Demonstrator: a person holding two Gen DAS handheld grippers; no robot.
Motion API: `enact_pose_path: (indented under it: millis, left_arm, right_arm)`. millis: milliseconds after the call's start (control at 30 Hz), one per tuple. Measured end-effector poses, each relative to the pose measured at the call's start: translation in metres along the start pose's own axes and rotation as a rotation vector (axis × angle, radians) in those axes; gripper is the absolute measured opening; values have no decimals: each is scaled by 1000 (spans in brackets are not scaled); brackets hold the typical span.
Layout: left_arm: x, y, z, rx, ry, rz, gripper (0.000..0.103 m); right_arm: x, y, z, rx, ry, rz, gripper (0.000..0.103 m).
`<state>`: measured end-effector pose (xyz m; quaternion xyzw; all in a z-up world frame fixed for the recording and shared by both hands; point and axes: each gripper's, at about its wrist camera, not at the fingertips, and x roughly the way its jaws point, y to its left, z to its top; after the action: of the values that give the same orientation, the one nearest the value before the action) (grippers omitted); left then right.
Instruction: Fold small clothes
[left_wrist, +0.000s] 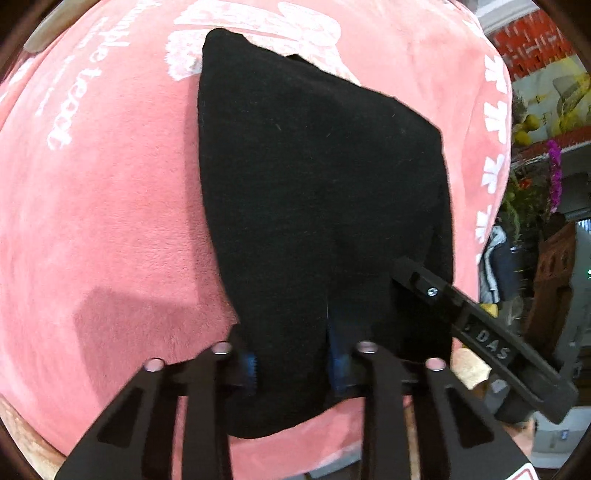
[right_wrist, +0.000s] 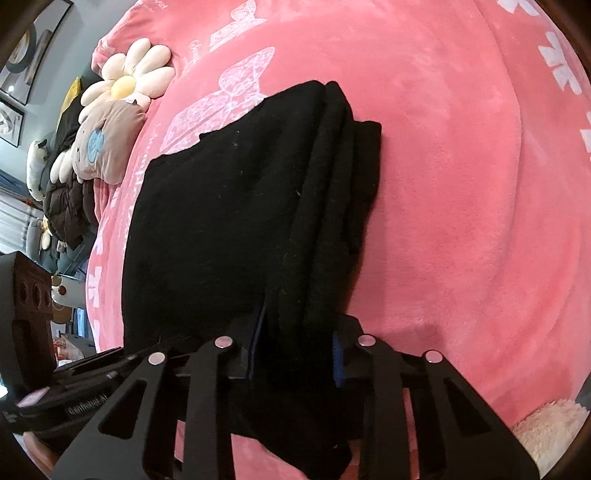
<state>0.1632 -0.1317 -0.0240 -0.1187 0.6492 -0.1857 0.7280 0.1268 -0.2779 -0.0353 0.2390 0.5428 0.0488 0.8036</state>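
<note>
Left-wrist view: the black garment (left_wrist: 317, 206) appears as one flat dark panel on the pink blanket (left_wrist: 110, 221), its near hem running back between the fingers of the left gripper (left_wrist: 295, 360). Only this view shows the right gripper (left_wrist: 480, 317) from outside, entering from the lower right with its tip at the garment's right edge, and, past the blanket's edge, purple flowers (left_wrist: 554, 166) and a red brick-patterned wall (left_wrist: 532, 40).

Right-wrist view: the same garment (right_wrist: 236, 221) shows what the other view hides, namely several stacked folded layers stepping down along its right side. Its near edge passes between the fingers of the right gripper (right_wrist: 297, 360). The left gripper (right_wrist: 92, 373) is partly visible at lower left, beside the garment's near left corner.

Gripper state: each gripper's jaws are closed onto the garment's near edge, the blue pads (right_wrist: 338, 362) pressing a bundle of cloth between them.

Position: the garment lies on the blanket (right_wrist: 461, 203), in front of both grippers, partly covering a white butterfly print (right_wrist: 236, 85); some cloth hangs below the right gripper's jaws.

Surroundings: a daisy-shaped cushion (right_wrist: 127, 81), a beige plush pillow (right_wrist: 107, 144) and a dark jacket (right_wrist: 66, 199) lie at the blanket's far left edge, well apart from the garment. Framed pictures (right_wrist: 14, 74) hang on the wall.
</note>
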Motion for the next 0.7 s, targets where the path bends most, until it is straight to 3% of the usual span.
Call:
enact_pose_path:
  millis: [333,700]
  left_arm:
    - [-41,-12,-3,40,-18,-10,15]
    - [-128,-22,-16,107,-137,-42,15]
  right_arm:
    - [-45,26,2,-15,-25,45,21]
    - [-111,112,-3,-116,-128,123,20]
